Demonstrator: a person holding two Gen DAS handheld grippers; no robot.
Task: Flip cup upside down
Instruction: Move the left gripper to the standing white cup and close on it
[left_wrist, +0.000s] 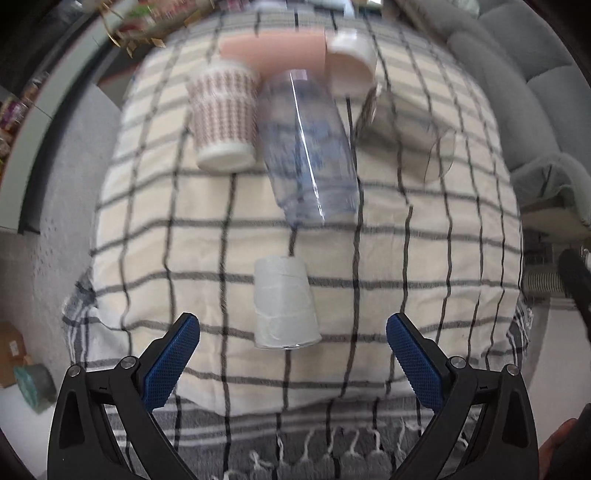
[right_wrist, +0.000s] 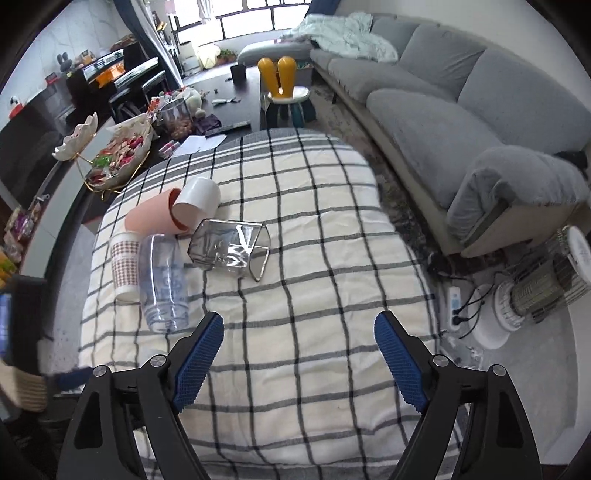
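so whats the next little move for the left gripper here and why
Probably ease the left gripper straight forward until its open fingers sit either side of the frosted white cup. That cup stands apart from the others on the checked cloth, directly ahead between the blue pads, with nothing gripped yet. The right gripper is open too, over bare cloth with no cup between its fingers.

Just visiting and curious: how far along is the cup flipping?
Five cups in the far cluster, like the checkered cup, lie on their sides. The frosted white cup stands nearest the open left gripper, ungripped; which end is up is unclear. The right gripper is open and empty.
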